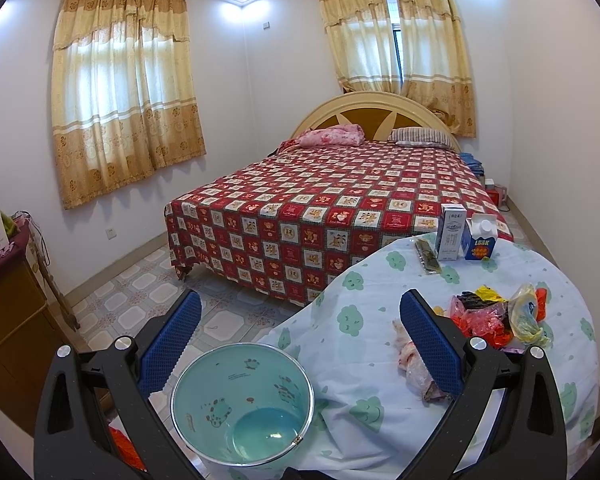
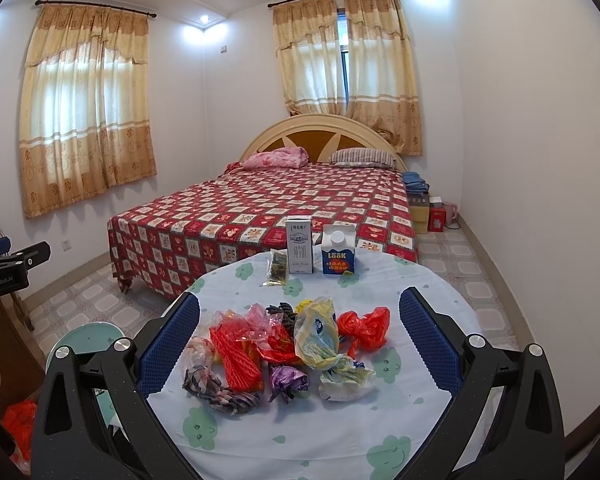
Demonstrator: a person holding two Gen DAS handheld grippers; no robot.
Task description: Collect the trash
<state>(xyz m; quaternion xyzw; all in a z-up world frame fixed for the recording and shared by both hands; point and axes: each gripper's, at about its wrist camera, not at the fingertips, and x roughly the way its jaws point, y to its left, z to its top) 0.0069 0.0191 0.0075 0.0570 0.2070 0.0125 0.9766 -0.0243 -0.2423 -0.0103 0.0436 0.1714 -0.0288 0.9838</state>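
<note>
My right claw (image 2: 300, 344) is spread wide with nothing in it, hovering over the heap of crumpled plastic bags (image 2: 288, 344) on the bench (image 2: 380, 420); from this view the heap sits between the blue pads (image 2: 168, 344). My left claw (image 1: 300, 344) is just as wide and just as bare, held off the bench's left edge with the teal bin (image 1: 242, 404) right below it. I see no trash in that bin, only a bare bottom, so I judge the collecting has not begun. All of it is left: the red, yellow, purple and clear bags, a pale crumpled wrapper (image 1: 414, 364) lying near the bench's left edge by my left claw's right pad, and at the far edge a flat dark packet (image 2: 278, 268), a tall white carton (image 2: 299, 249) and a blue carton (image 2: 339, 255), both upright.
</note>
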